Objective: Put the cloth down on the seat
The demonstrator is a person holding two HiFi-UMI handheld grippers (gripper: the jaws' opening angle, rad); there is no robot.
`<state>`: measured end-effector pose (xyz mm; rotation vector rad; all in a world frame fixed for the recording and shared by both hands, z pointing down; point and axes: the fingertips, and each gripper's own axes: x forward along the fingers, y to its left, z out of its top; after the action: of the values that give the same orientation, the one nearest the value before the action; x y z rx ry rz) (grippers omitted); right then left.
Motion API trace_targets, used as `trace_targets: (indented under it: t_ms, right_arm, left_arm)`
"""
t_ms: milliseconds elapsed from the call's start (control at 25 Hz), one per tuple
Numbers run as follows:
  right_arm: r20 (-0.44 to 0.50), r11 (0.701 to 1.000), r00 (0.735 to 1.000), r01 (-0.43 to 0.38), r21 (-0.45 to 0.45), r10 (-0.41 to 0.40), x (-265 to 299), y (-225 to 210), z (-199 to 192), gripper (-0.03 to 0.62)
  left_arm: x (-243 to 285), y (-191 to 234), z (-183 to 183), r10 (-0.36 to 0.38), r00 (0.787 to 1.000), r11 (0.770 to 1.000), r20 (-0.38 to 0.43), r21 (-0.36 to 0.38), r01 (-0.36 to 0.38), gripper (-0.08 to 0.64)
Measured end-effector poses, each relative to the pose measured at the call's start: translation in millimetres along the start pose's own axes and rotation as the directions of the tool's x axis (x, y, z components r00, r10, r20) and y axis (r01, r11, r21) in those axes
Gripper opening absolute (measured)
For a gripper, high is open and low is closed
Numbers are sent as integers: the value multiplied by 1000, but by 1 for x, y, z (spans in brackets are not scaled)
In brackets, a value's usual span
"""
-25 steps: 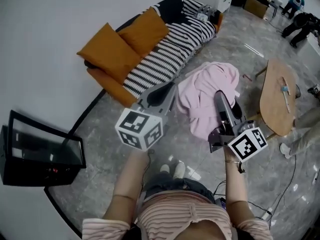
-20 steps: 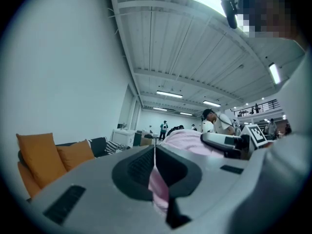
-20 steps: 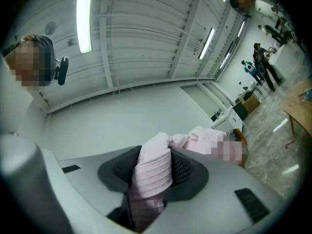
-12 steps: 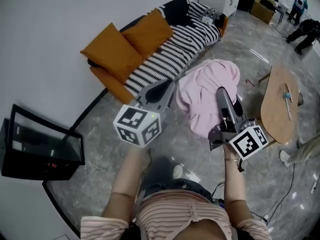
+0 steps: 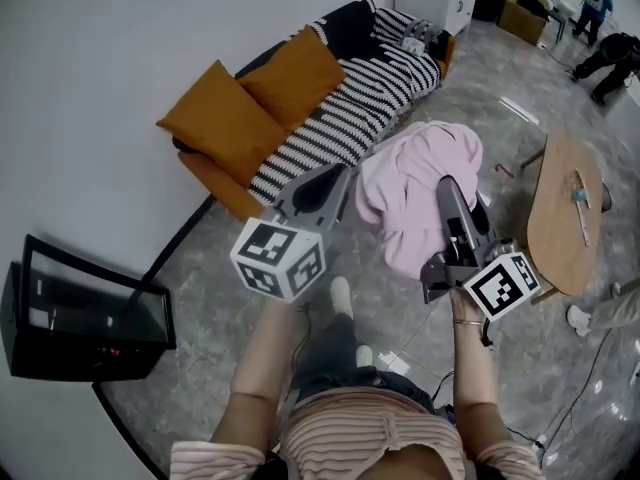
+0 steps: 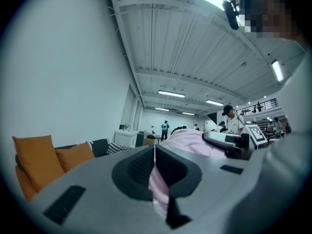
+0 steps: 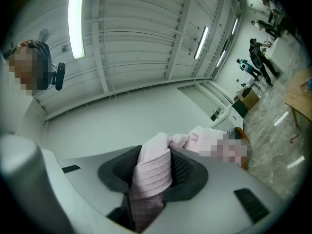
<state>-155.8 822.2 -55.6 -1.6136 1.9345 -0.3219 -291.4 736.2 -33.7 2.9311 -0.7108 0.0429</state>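
The pink cloth (image 5: 420, 193) hung bunched in the air between both grippers, over the floor (image 5: 200, 288) and short of the striped sofa seat (image 5: 345, 108). The left gripper (image 5: 338, 180) had its jaws together on a thin edge of the cloth; the right gripper (image 5: 447, 190) was clamped on a thick fold. This looked like the carrying step. The next move would call for bringing the cloth over the seat, clear of the orange cushions (image 5: 240, 98), lowering it, then letting go.

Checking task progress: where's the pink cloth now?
Head view, centre-right: the pink cloth hangs above the floor, gripped by the left gripper and right gripper, short of the striped sofa, with the wooden table on its right.
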Motion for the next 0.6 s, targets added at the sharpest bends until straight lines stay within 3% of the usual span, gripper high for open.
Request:
trace_targets:
  t_ms: [600]
  right_arm:
    - [-21, 999, 999, 42, -15, -43, 116, -68, -11, 141]
  left_arm:
    - [97, 108, 0, -24, 1000, 999, -5, -42, 24, 18]
